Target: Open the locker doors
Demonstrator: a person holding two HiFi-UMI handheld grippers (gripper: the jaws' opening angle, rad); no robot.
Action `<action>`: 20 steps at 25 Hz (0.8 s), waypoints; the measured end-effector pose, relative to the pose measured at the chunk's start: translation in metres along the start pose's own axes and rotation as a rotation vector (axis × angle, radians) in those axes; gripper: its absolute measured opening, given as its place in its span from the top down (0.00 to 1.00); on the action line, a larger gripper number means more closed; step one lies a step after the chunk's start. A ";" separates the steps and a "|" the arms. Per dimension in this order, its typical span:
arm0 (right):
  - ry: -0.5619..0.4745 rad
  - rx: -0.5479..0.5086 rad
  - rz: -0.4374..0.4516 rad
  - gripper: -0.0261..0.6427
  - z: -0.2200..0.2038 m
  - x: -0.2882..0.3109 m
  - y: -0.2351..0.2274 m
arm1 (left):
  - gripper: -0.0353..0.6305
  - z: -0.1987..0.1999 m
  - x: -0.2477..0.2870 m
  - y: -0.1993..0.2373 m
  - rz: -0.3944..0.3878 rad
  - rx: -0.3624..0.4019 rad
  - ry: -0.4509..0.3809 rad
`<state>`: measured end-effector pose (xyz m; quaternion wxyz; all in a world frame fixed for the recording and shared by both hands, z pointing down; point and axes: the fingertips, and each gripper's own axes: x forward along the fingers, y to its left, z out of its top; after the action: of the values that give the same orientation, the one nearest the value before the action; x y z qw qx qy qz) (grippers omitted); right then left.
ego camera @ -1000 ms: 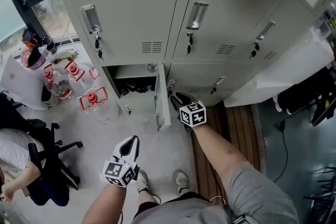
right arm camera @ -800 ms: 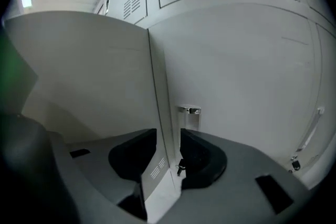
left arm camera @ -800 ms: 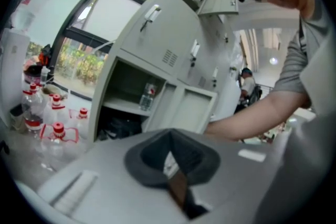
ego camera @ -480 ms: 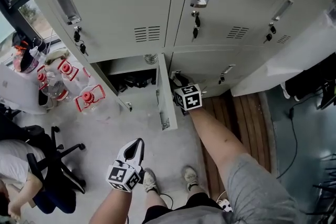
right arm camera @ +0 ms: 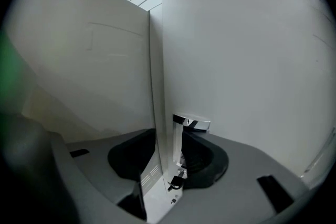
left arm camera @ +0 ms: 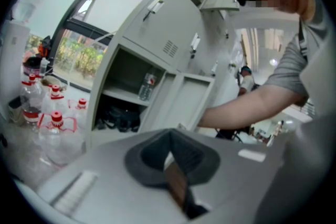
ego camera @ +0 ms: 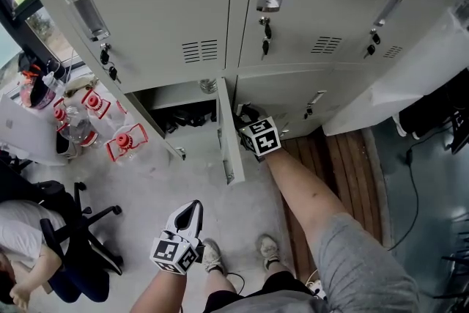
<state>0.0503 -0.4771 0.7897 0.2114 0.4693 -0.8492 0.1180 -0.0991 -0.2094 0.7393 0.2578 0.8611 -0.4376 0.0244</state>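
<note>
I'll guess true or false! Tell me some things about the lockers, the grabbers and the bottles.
1. The lower left locker door stands open. True.
2. The left gripper holds a bottle. False: its jaws are together on nothing.
3. The open door's edge stands between the jaws of the right gripper. True.
4. The bottles beside the lockers have blue caps. False: the caps are red.
5. The upper locker doors are open. False: they are all shut.
</note>
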 end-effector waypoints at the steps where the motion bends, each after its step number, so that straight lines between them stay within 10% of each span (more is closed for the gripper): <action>1: -0.001 -0.009 0.013 0.74 -0.002 -0.004 0.003 | 0.94 -0.001 0.001 -0.002 0.000 0.000 0.000; 20: 0.006 -0.132 0.269 0.76 -0.108 -0.192 0.002 | 0.94 -0.038 0.043 -0.140 -0.084 0.036 0.031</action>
<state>0.1655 -0.2893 0.7947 0.2269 0.3359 -0.9097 0.0904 0.0418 -0.1559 0.7248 0.2499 0.8826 -0.3967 0.0350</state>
